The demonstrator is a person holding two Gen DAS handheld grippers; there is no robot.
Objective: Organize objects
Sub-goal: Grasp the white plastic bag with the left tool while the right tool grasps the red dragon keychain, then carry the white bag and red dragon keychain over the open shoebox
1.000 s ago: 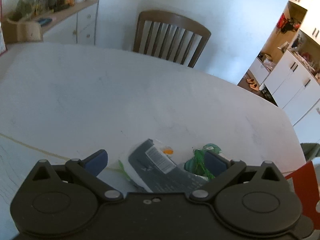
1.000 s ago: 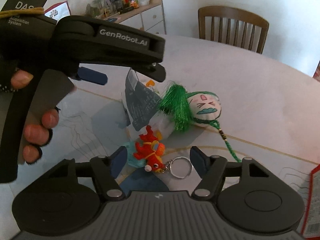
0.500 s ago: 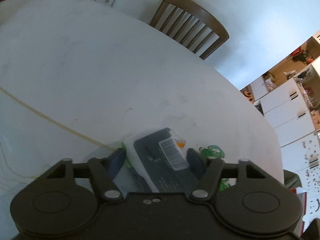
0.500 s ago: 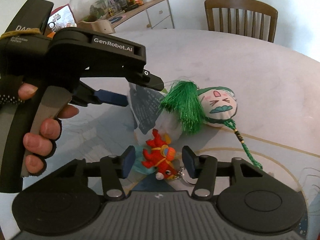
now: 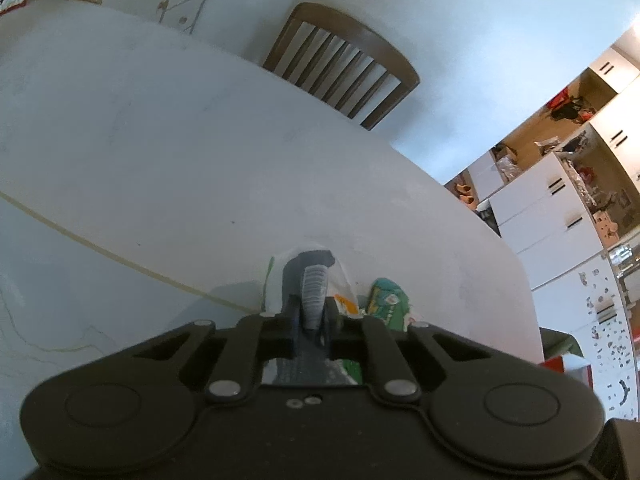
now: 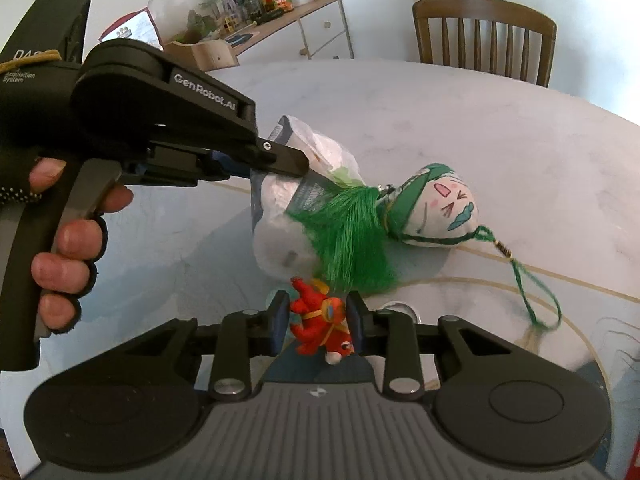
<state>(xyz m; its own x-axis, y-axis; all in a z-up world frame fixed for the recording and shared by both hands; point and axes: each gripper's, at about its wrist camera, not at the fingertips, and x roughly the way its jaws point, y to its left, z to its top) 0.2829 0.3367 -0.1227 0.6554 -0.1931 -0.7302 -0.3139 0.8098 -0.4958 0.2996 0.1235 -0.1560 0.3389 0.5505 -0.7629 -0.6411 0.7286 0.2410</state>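
Two grippers are both busy on the white table (image 6: 500, 128). Closest to the right wrist camera, the right gripper (image 6: 318, 322) has its blue pads pressed in on a little red toy keychain (image 6: 318, 322). The toy sits right between the pads, and its silver ring (image 6: 400, 309) peeks out just beside the right pad.

Just past the red toy lies a clear plastic bag (image 6: 280, 232) with a dark grey card (image 6: 310, 192) inside. The left gripper (image 5: 310, 320) is pinching the top edge of that bag, with its two pads squeezed close together on the card. A hand (image 6: 66, 248) in a fingerless glove grips the left gripper's handle and squeezes the trigger.

Touching the bag on its right side is a green tassel (image 6: 352, 236). The tassel hangs from a round cloth charm (image 6: 436, 210) with a funny face drawn on it. A green cord loop (image 6: 536, 292) trails from the charm across the table.

Far away, a brown wooden chair (image 6: 486, 36) stands at the back of the table. A white cabinet (image 6: 280, 36) with many small things on top stands by the wall.
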